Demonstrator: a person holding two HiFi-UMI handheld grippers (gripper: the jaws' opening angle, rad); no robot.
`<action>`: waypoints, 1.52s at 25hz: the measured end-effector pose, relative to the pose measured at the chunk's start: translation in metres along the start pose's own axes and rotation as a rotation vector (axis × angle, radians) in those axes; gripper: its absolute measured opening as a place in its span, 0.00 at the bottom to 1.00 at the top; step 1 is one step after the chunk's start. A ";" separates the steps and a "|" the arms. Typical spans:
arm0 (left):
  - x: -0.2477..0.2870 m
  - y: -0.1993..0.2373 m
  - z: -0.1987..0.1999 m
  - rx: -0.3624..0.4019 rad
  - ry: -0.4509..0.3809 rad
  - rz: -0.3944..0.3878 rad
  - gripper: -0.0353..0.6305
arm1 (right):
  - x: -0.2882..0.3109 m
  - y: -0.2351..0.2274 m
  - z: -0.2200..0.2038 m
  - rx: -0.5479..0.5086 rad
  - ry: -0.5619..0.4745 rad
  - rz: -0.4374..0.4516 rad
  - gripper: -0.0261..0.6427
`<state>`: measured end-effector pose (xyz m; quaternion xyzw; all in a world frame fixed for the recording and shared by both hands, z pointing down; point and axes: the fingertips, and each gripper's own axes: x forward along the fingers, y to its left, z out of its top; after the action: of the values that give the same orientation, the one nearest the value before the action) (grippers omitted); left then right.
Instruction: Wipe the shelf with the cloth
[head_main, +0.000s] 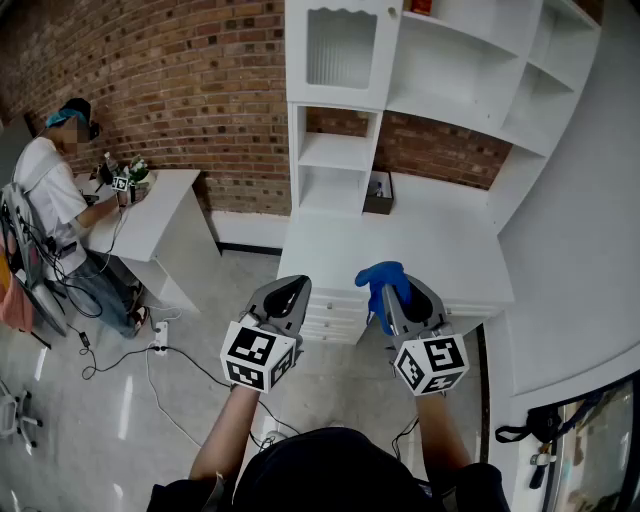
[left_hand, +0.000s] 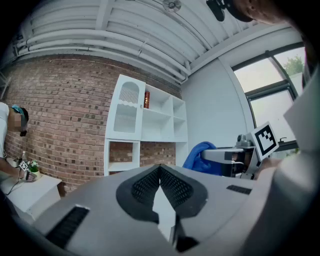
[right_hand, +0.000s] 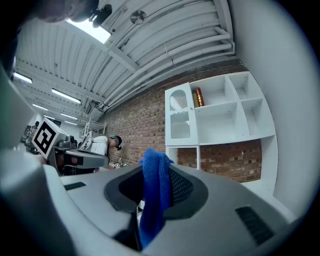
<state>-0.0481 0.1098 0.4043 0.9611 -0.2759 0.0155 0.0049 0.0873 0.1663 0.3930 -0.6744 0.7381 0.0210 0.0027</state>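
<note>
While the right gripper (head_main: 398, 298) pinches the blue cloth (head_main: 379, 279) and the left gripper (head_main: 289, 293) is pressed together, empty, the cloth should meet the shelf (head_main: 336, 152) flat.

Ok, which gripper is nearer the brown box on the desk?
Right. The right gripper, shut on the cloth, hangs on the person's side of the box, nearly in line with it. The left gripper is level with the right one but further left.
</note>
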 end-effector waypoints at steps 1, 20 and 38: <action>0.001 0.000 -0.001 0.000 0.000 0.002 0.08 | 0.000 -0.001 -0.001 0.004 0.001 -0.001 0.19; 0.018 -0.039 -0.011 -0.008 0.007 0.046 0.08 | -0.024 -0.033 -0.016 0.052 -0.006 0.051 0.19; 0.031 -0.065 -0.017 0.008 0.025 0.082 0.08 | -0.033 -0.058 -0.029 0.012 0.005 0.086 0.19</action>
<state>0.0125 0.1484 0.4222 0.9487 -0.3149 0.0290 0.0040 0.1485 0.1934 0.4216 -0.6420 0.7665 0.0152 0.0039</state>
